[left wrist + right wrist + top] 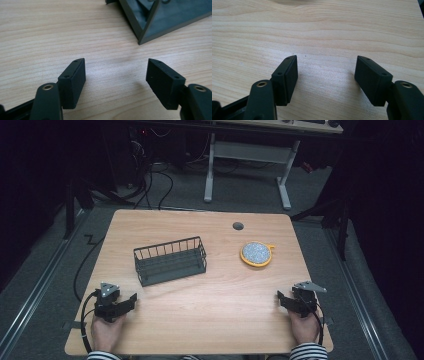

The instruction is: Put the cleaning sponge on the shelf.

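Note:
A dark wire basket (170, 260) stands left of the table's middle, and its corner (160, 20) shows at the top of the left gripper view. A round grey sponge in a yellow holder (256, 254) lies to the right of the basket. My left gripper (131, 301) rests near the front left edge, open, with bare wood between its jaws (116, 75). At the front right, my right gripper (281, 299) is likewise open over bare wood (327, 72). A hand holds each gripper.
The wooden table (220, 320) has a small round cable hole (238, 226) near its far edge. A white desk frame (247, 165) and cables stand on the floor beyond. Cables trail from both grippers off the front edge.

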A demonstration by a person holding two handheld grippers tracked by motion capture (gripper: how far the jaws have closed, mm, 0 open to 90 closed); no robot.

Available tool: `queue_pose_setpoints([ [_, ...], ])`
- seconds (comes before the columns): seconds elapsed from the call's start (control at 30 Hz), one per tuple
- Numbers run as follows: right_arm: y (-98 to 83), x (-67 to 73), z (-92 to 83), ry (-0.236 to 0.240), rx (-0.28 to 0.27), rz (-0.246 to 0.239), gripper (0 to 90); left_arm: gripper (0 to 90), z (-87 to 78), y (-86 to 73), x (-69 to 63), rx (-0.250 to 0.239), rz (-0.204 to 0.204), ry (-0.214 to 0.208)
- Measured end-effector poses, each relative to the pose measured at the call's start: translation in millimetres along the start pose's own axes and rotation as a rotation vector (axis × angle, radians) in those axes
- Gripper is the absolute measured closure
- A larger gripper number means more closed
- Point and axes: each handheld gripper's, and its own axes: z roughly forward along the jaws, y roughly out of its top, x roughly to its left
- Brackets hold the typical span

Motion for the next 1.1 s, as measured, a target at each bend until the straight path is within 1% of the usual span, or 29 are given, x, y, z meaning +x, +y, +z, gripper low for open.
queue_pose_setpoints([
  [0.03,0.0,0.2,-0.1,0.000,0.001,0.003,35.4,32.8,-2.1,0.8,-0.4,-0.001,0.007,-0.001],
  [0.07,0.0,0.2,-0.1,0.000,0.001,0.003,35.3,33.3,-5.9,2.3,-0.4,-0.012,0.005,-0.008],
  [0.1,0.0,0.2,-0.1,0.000,0.001,0.003,35.3,33.7,-5.9,2.3,-0.4,-0.012,0.005,-0.008],
  [0.13,-0.1,0.1,0.0,0.000,0.000,0.002,35.3,33.7,-9.6,3.9,0.6,-0.019,-0.003,-0.018],
  [0.2,-0.1,0.2,-0.1,0.001,0.001,0.000,35.3,34.8,-16.2,6.5,2.2,-0.030,-0.019,-0.025],
  [0.23,-0.1,0.3,-0.1,0.001,0.001,0.000,35.3,35.0,-16.2,6.5,2.2,-0.030,-0.019,-0.025],
  [0.27,-0.1,0.2,0.0,0.001,0.001,0.001,35.3,34.8,-20.7,8.6,2.8,-0.035,-0.028,-0.029],
  [0.3,-0.1,0.2,0.0,0.001,0.001,0.001,35.3,34.2,-20.7,8.6,2.8,-0.035,-0.028,-0.029],
  [0.37,-0.1,0.2,0.0,0.002,0.001,-0.001,35.2,32.7,-27.7,12.5,3.8,-0.042,-0.041,-0.027],
  [0.4,-0.1,0.2,0.0,0.002,0.001,-0.001,35.2,32.0,-27.7,12.5,3.8,-0.042,-0.041,-0.027],
  [0.47,0.0,0.0,0.0,0.002,0.000,-0.004,35.2,31.9,-33.3,16.7,4.8,-0.046,-0.046,-0.027],
  [0.57,-0.1,0.3,-0.1,0.002,0.001,-0.001,35.2,31.4,-40.0,22.9,5.9,-0.051,-0.057,-0.038],
  [0.67,0.0,0.0,0.0,0.004,0.000,-0.005,34.9,31.3,-47.4,34.6,7.9,-0.048,-0.066,-0.054],
  [0.73,-0.1,0.4,-0.1,0.005,0.001,-0.002,34.7,31.3,-49.0,40.4,9.2,-0.050,-0.069,-0.057],
  [0.77,-0.1,0.4,-0.1,0.005,0.001,-0.002,34.7,31.3,-49.0,40.4,9.2,-0.050,-0.069,-0.057],
  [0.87,0.0,-0.2,0.0,0.007,0.000,-0.005,34.6,31.3,-50.3,49.9,9.6,-0.049,-0.073,-0.069],
  [0.9,-0.1,0.1,-0.1,0.007,0.001,-0.002,34.5,31.2,-51.3,56.3,8.1,-0.052,-0.073,-0.065],
  [0.93,0.0,-0.2,0.0,0.007,0.000,-0.006,34.4,31.1,-51.3,56.3,8.1,-0.052,-0.073,-0.065],
  [0.97,0.0,-0.2,0.0,0.008,0.000,-0.005,34.3,31.1,-52.0,59.7,7.2,-0.054,-0.072,-0.068],
  [1.0,0.0,-0.2,0.1,0.010,-0.001,-0.007,34.1,31.1,-52.8,66.9,5.1,-0.062,-0.066,-0.074],
  [1.03,0.0,-0.2,0.1,0.010,-0.001,-0.007,34.1,31.1,-52.8,66.9,5.1,-0.062,-0.066,-0.074],
  [1.07,-0.1,0.4,0.0,0.010,0.002,-0.003,33.9,31.3,-53.0,74.5,3.8,-0.066,-0.068,-0.081],
  [1.1,-0.1,0.3,0.0,0.010,0.002,-0.003,33.9,31.4,-52.5,78.9,3.5,-0.066,-0.069,-0.086],
])
